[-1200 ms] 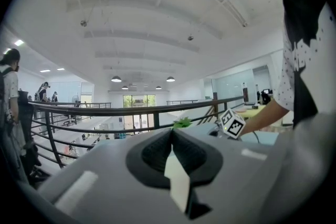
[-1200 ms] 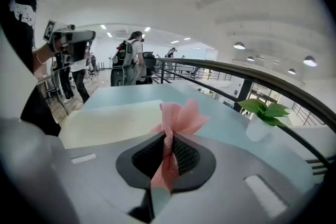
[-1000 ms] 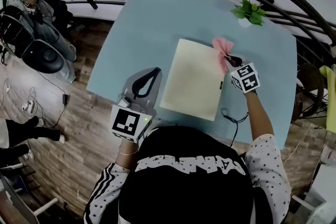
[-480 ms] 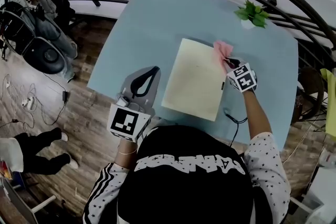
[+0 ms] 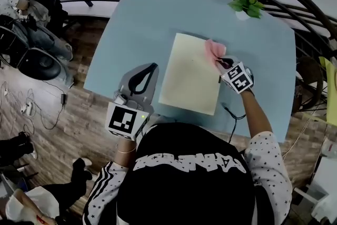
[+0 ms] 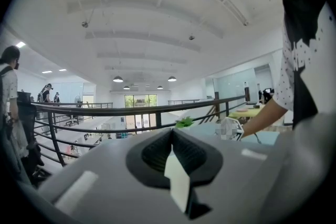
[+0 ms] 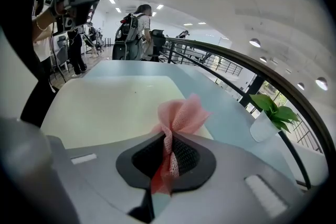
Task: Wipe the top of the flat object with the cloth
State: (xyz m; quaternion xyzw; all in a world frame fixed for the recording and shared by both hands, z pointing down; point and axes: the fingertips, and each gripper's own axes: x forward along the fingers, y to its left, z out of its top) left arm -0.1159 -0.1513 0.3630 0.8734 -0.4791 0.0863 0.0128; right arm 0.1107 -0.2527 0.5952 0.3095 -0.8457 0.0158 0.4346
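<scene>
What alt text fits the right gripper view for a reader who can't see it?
The right gripper is shut on a bunched pink mesh cloth that pokes out over the edge of a cream flat board on a pale blue table. A potted plant stands at right by a railing.

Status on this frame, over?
Right hand-held gripper shut on pink cloth, at right edge of cream sheet. Left hand-held gripper shut, empty, off the sheet. Nothing blocking.

floor left: person's legs (image 5: 79,182) step nearer | right gripper (image 5: 225,63) + pink cloth (image 5: 213,50): creep slightly left over cream sheet (image 5: 189,74)
</scene>
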